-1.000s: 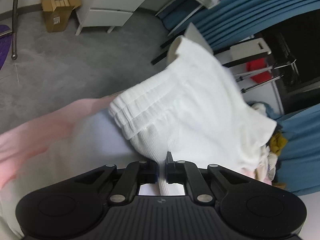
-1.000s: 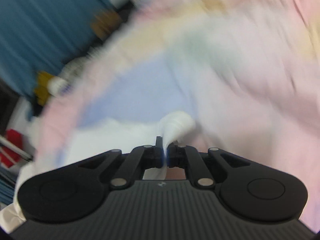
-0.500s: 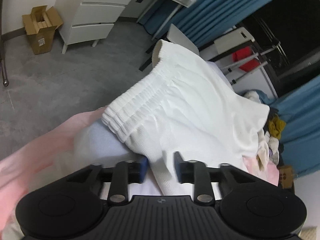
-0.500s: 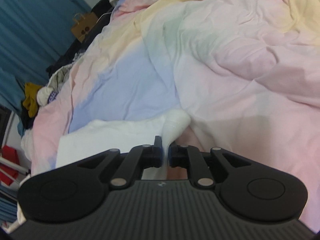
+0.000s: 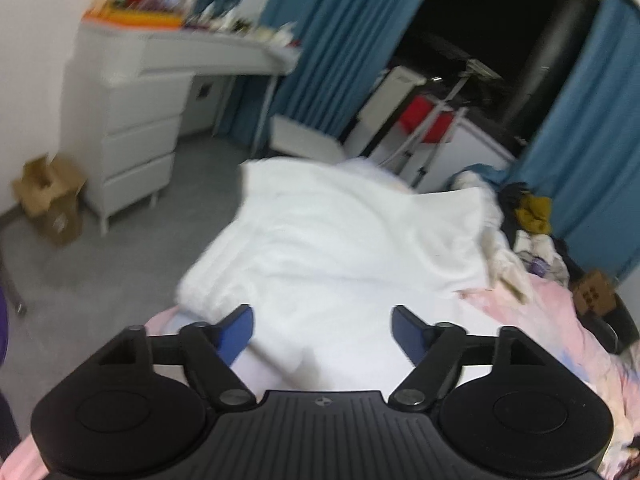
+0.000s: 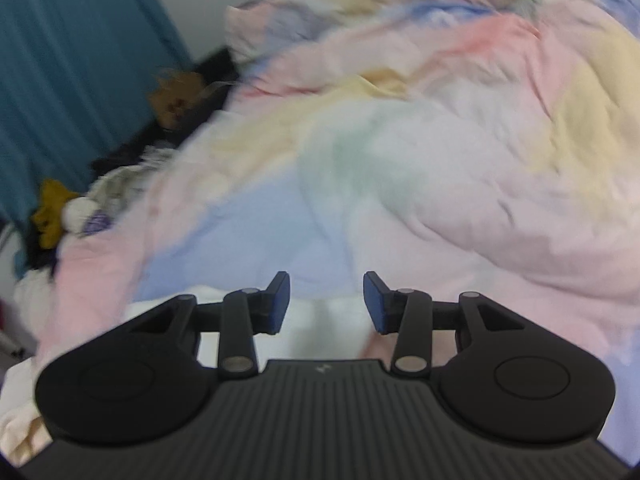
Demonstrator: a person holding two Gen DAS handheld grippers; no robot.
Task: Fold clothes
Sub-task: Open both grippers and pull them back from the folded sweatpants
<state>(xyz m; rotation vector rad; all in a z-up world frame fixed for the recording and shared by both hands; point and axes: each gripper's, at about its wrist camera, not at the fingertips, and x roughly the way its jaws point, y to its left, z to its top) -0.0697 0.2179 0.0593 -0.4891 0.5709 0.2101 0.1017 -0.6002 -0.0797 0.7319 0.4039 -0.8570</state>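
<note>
A white garment with a ribbed waistband lies on the pastel duvet near the bed's edge. My left gripper is open wide, just above the garment's near edge, holding nothing. In the right wrist view my right gripper is open and empty, and a strip of the white garment shows below its blue pads. The pastel duvet fills that view. Both views are blurred.
A white chest of drawers and a cardboard box stand on the grey floor to the left. Blue curtains hang behind. A heap of other clothes lies at the bed's far side, also in the right wrist view.
Both grippers have opened and let go of the white garment, which now lies on the bed. Both have pulled back and tilted up from it.
</note>
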